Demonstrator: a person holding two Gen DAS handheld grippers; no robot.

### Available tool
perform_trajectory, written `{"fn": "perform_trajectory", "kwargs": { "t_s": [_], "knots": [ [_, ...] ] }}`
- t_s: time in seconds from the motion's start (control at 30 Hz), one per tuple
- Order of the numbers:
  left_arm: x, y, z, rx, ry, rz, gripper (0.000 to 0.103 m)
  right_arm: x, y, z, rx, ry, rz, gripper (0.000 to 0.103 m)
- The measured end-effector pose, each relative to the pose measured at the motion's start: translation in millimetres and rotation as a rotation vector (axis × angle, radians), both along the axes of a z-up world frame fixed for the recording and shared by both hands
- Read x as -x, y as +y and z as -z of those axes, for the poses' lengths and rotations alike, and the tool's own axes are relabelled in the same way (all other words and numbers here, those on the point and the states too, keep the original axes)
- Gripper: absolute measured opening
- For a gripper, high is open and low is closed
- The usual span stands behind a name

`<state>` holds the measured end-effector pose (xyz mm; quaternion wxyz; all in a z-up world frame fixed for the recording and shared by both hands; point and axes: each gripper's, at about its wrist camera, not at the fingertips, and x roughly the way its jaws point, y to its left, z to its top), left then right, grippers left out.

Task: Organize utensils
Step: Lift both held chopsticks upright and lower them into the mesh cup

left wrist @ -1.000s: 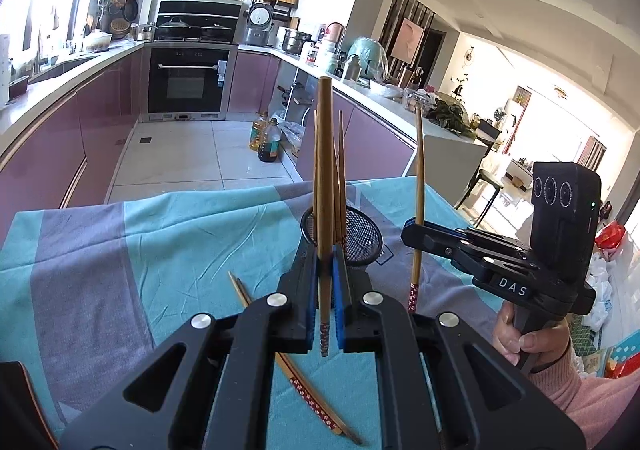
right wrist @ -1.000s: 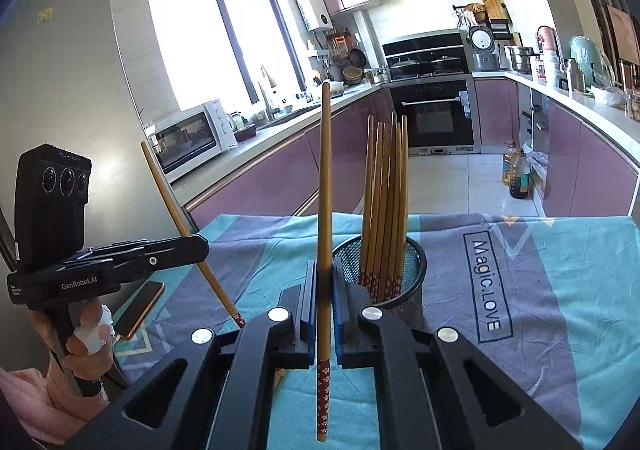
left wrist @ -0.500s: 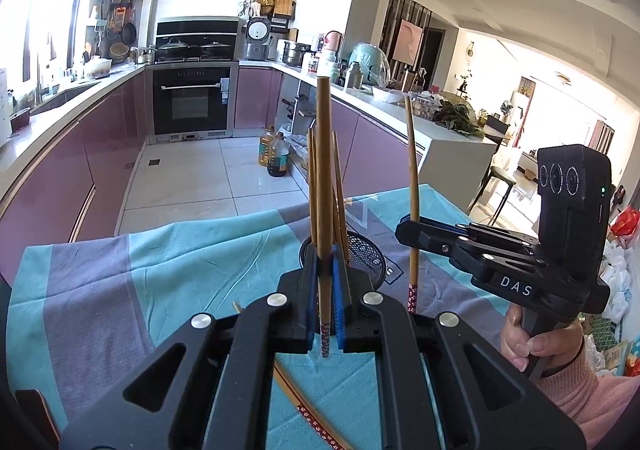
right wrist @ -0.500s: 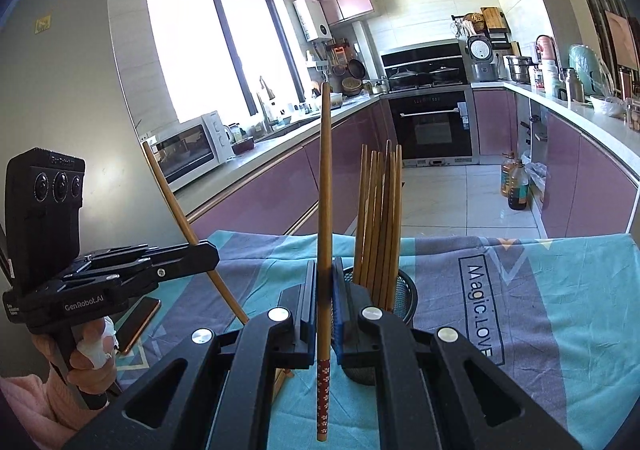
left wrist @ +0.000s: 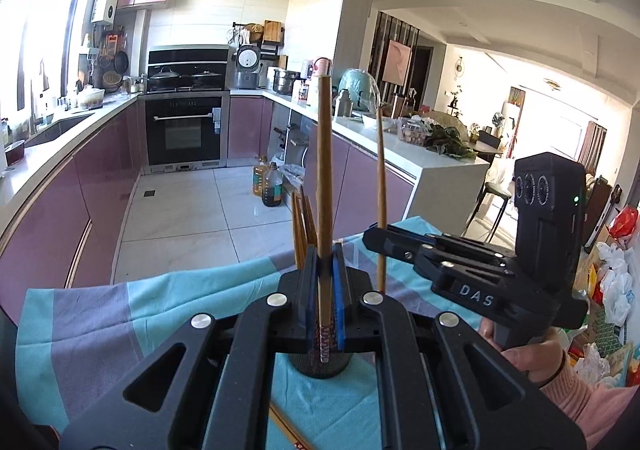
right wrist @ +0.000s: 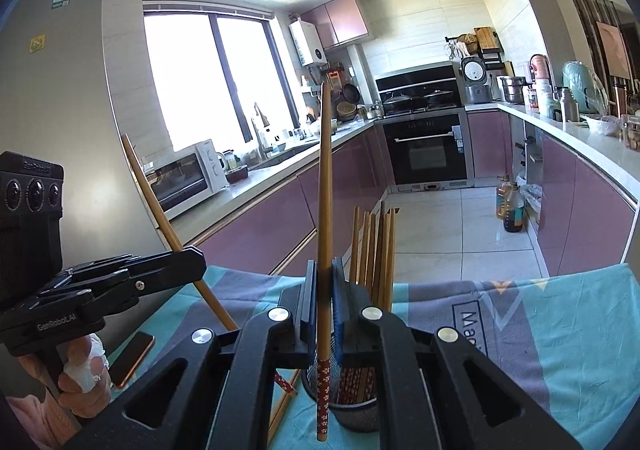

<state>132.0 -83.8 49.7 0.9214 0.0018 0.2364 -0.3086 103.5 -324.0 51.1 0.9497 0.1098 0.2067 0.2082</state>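
Observation:
My left gripper (left wrist: 326,290) is shut on an upright wooden chopstick (left wrist: 324,170) with a red patterned end. Just beneath it stands a black mesh holder (left wrist: 320,366) with several chopsticks (left wrist: 302,226) in it. To its right, my right gripper (left wrist: 378,236) pinches a second chopstick (left wrist: 382,190). In the right wrist view that gripper (right wrist: 324,290) is shut on its chopstick (right wrist: 325,210), whose patterned end hangs in front of the holder (right wrist: 352,410). The left gripper (right wrist: 192,262) holds its chopstick (right wrist: 152,202) tilted at the left.
A teal and grey cloth (right wrist: 560,330) covers the table. One loose chopstick (right wrist: 282,406) lies on it beside the holder, and a phone (right wrist: 132,358) lies at the left. A person's hand (left wrist: 532,358) grips the right handle. Kitchen counters and floor lie beyond the table's far edge.
Both grippers have risen with their chopsticks still pinched. The mesh holder now sits lower and closer under the fingers in both views.

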Motion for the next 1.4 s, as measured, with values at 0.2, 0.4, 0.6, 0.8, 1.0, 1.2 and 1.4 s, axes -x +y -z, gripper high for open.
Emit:
{"fn": "perform_trajectory", "kwargs": {
  "t_s": [0.2, 0.4, 0.6, 0.8, 1.0, 1.2, 1.4],
  "knots": [
    [-6, -13, -4, -0.010, -0.018, 0.001, 0.007, -15, -2, -3, -0.009, -0.015, 0.026, 0.006],
    [-15, -25, 7, -0.047, 0.000, -0.002, 0.007, -27, 3, 5, 0.017, -0.021, 0.056, 0.006],
    [-30, -36, 17, -0.070, 0.041, -0.003, 0.007, -35, 10, 21, 0.047, 0.002, 0.061, 0.006],
    [-41, -40, 31, -0.098, 0.078, 0.011, 0.007, -38, 10, 39, 0.057, 0.047, 0.060, 0.006],
    [-50, -47, 40, -0.115, 0.107, 0.035, 0.007, -37, 11, 52, 0.067, 0.097, 0.045, 0.006],
    [-64, -55, 48, -0.141, 0.139, 0.039, 0.008, -38, 13, 60, 0.088, 0.142, 0.041, 0.006],
    [-74, -58, 55, -0.146, 0.163, 0.025, 0.008, -43, 15, 67, 0.100, 0.178, 0.039, 0.006]
  ]
}}
